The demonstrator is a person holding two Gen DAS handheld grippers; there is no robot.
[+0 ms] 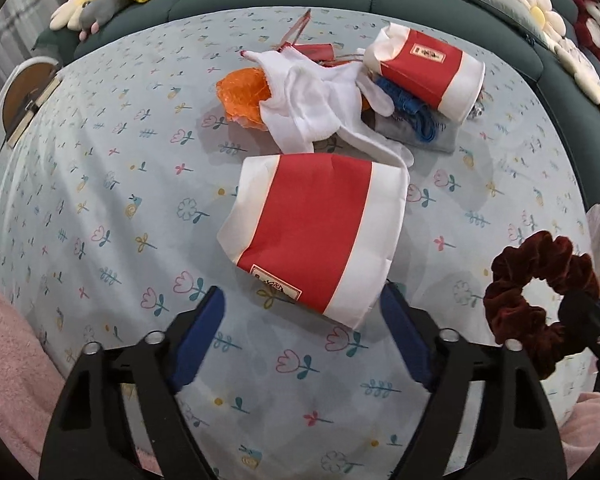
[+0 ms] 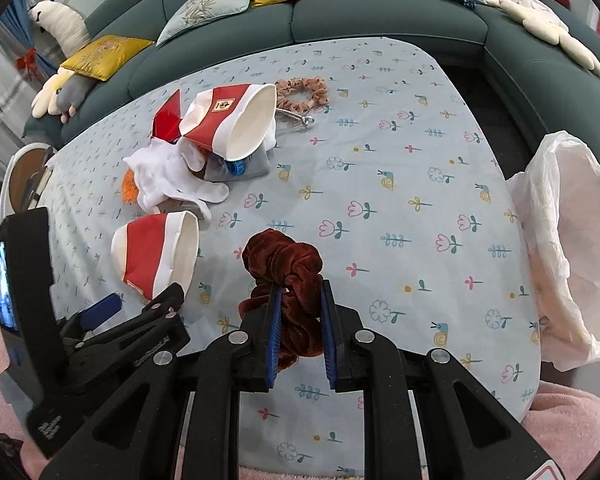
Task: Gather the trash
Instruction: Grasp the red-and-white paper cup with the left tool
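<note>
My right gripper [image 2: 300,292] is shut on a dark red velvet scrunchie [image 2: 286,268], held above the table; the scrunchie also shows in the left wrist view [image 1: 536,280]. My left gripper [image 1: 302,304] is open and empty, just short of a red-and-white paper cup [image 1: 312,232] lying on its side; the cup also shows in the right wrist view [image 2: 156,254]. A second red-and-white cup [image 1: 424,70] lies farther back on a pile of a white glove [image 1: 312,104], orange mesh [image 1: 242,94] and grey cloth [image 1: 416,128]. A white plastic bag [image 2: 568,240] hangs open at the table's right edge.
The table has a light blue flowered cloth [image 2: 380,208]. A tan scrunchie [image 2: 304,90] and a metal clip [image 2: 300,118] lie at the far side. A teal sofa [image 2: 380,16] with cushions curves behind. A round white stool [image 1: 20,96] stands left.
</note>
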